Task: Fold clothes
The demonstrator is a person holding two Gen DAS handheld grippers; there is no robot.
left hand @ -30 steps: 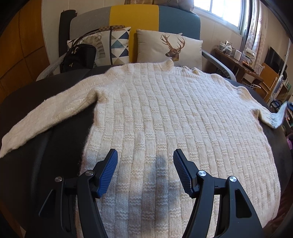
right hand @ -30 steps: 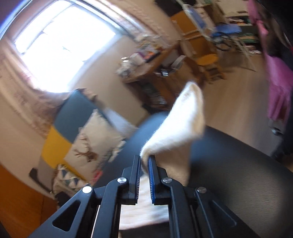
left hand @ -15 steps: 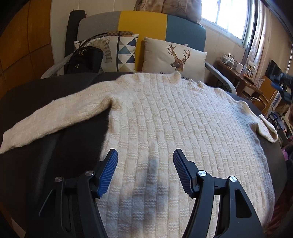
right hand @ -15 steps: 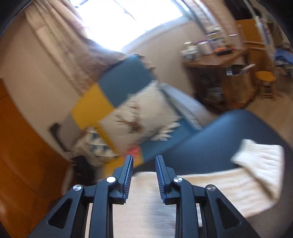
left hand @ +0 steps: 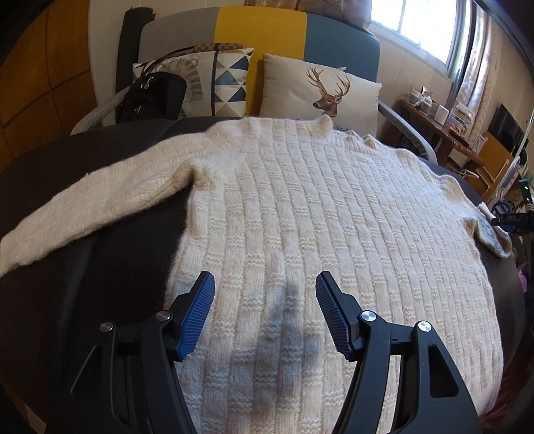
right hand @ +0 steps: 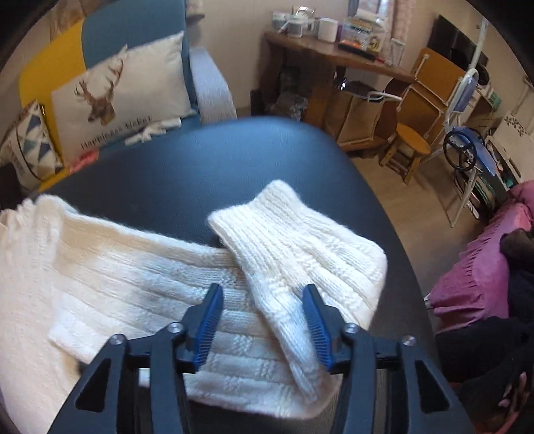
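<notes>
Sofa (left hand: 340, 36): grey, yellow and blue panels; stands behind the dark table (right hand: 187, 167).
Deer cushion (left hand: 317, 90): cream, antlered deer print; leans upright on the sofa back.
Triangle cushion (left hand: 227, 83): blue and grey triangle pattern; just beside the deer cushion, on its left in the left wrist view.
Black handbag (left hand: 152, 96): on the sofa, partly overlapping the triangle cushion.
Wooden shelf (right hand: 333, 53): along the wall; carries cups, jars and boxes.
Round stool (right hand: 412, 143): wooden, on the floor near the shelf.
Window (left hand: 414, 23): bright, above the sofa's blue end.
Pink cover (right hand: 474, 277): frilled fabric at the right edge of the right wrist view.
</notes>
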